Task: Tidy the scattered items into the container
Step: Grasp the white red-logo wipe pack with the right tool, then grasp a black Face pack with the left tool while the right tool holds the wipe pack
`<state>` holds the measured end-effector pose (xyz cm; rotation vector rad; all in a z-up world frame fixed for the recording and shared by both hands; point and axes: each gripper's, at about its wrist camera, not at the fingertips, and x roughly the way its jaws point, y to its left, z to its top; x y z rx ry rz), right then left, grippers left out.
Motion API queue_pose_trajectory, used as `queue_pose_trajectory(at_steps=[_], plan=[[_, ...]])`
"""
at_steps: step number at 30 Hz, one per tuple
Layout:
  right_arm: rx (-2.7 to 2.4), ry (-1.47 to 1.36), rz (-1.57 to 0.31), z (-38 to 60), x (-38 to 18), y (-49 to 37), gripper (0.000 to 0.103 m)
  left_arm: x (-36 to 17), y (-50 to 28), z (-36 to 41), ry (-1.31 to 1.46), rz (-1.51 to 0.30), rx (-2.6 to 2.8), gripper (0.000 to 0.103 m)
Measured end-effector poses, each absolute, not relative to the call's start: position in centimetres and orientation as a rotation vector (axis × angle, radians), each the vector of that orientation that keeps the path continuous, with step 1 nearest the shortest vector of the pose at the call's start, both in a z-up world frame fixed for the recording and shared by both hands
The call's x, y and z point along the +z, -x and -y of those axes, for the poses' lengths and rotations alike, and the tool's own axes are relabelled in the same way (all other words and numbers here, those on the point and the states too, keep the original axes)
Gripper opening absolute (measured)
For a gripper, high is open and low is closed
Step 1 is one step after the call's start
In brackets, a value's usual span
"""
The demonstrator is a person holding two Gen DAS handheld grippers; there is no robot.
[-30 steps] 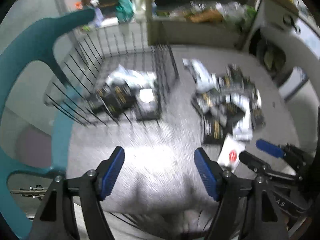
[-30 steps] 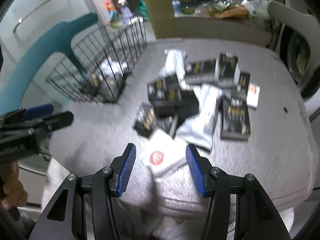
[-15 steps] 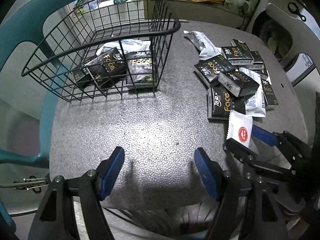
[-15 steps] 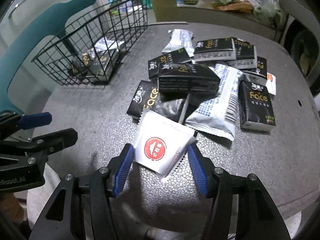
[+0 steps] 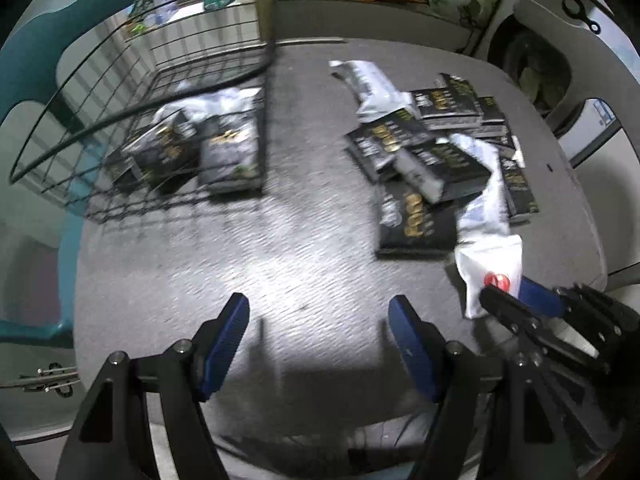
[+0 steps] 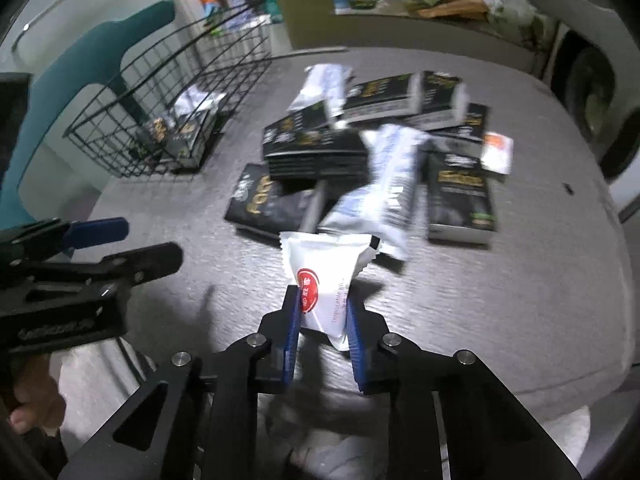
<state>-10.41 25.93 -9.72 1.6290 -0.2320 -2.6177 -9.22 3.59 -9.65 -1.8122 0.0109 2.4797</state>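
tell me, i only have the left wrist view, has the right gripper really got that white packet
Observer: The right gripper is closing, and its blue pads already pinch the white packet at the lower end.
Operator: is there any other white packet with red on it
Observer: Yes, a second small packet with a red mark lies at the far right edge of the pile, half under the black packs.
Operator: what holds my left gripper
Observer: A bare hand shows below the left gripper, which is open and empty beside the wire basket.
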Motion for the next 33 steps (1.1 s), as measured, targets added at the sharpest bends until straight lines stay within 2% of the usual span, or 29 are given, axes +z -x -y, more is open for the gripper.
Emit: queue_pose_trajectory(at_steps=[12,16,22,26,27,28,33], plan=[[-2.657,-1.630,0.311,-29.9,-9.6,8.6,0.022,-11.6,13.2,-9.0,1.814,-0.062,2.442,0.076],[-2.646,-1.614,0.324,-29.9,-9.7,8.7,0.022,-11.9,14.2,-9.4,1.804,-0.054,2.450,0.083],[-2.636,-1.603,0.347,-30.1,-10.0,8.7,0.022,-12.7,15.3,-10.2,1.817,-0.071,2.447,0.084],[-2.642,-1.603,0.351,-30.3,-9.9,8.8,0.022,-13.4,15.7,-9.7,1.839,-0.001,2.419,0.084],[-2.642,-1.604,0.351,-30.3,-9.9,8.8,0.022,-13.4,15.7,-9.6,1.835,-0.003,2.425,0.079],[-2.643,-1.604,0.348,-30.2,-9.9,8.7,0.022,-13.2,15.6,-9.7,1.831,-0.025,2.438,0.068],[-2.658,-1.573,0.334,-29.8,-8.8,8.6,0.022,-12.4,15.1,-9.1,1.831,-0.004,2.408,0.068]])
